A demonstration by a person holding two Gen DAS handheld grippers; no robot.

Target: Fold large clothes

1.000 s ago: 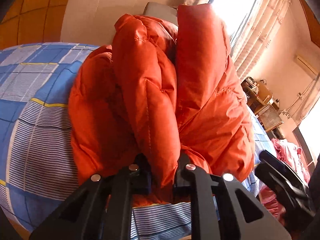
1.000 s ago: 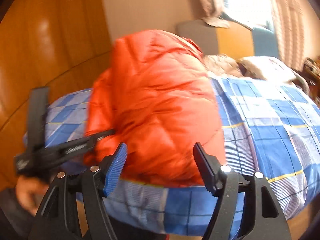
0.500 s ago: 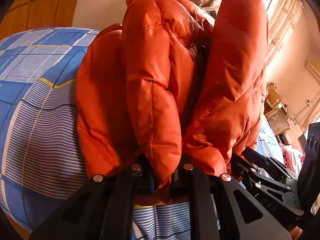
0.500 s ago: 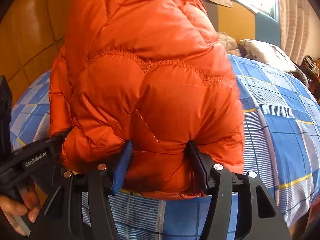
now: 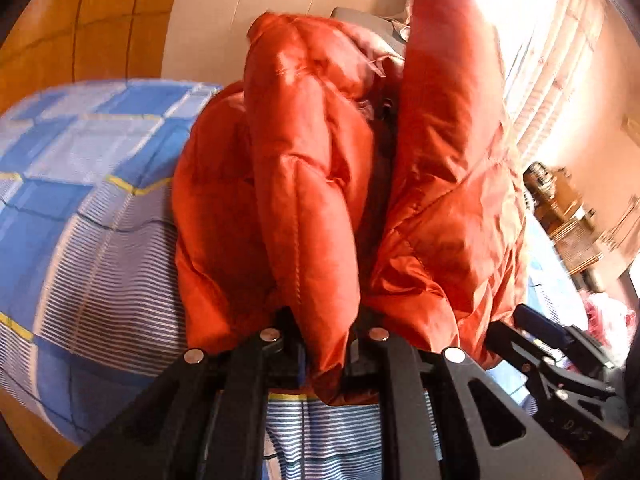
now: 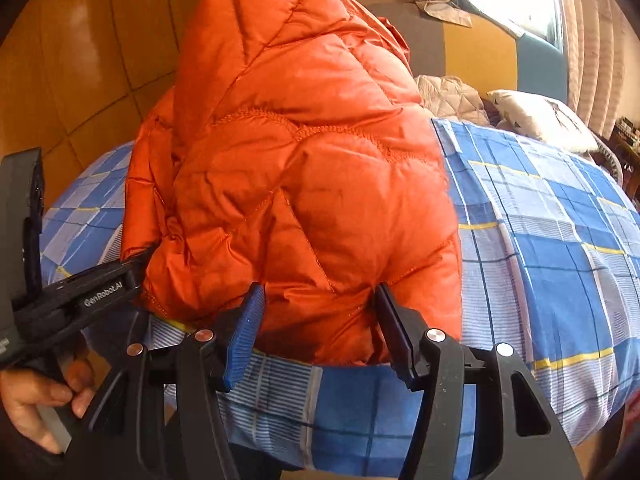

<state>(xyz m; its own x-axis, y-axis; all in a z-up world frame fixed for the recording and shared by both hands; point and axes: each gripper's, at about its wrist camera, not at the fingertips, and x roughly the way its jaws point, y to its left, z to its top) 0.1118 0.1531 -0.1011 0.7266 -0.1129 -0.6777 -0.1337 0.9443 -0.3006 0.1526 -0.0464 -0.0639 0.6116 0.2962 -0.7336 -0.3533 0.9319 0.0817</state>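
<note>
An orange quilted puffer jacket (image 5: 304, 200) stands bunched up on the bed. My left gripper (image 5: 326, 332) is shut on a thick fold at its lower edge, and the fold hangs out below the jaws. In the right wrist view the jacket (image 6: 304, 184) bulges between the fingers of my right gripper (image 6: 318, 320). Those jaws stand wide and both pads touch the padding. My left gripper (image 6: 138, 266) pinches the jacket's left edge there, held by a hand (image 6: 36, 396). The right gripper (image 5: 516, 322) shows at the jacket's lower right in the left wrist view.
The bed has a blue checked sheet (image 6: 540, 260), and both grippers are at its near edge. A pillow (image 6: 548, 120) and a padded headboard (image 6: 480, 52) lie beyond. A wooden wall (image 6: 80, 60) is on the left. Curtains (image 5: 560, 60), furniture (image 5: 560, 208) and pink clothes (image 5: 608, 320) are on the right.
My right gripper has moved forward from short of the jacket until the padding fills the gap between its fingers, at the same width. The left gripper stays shut on its fold.
</note>
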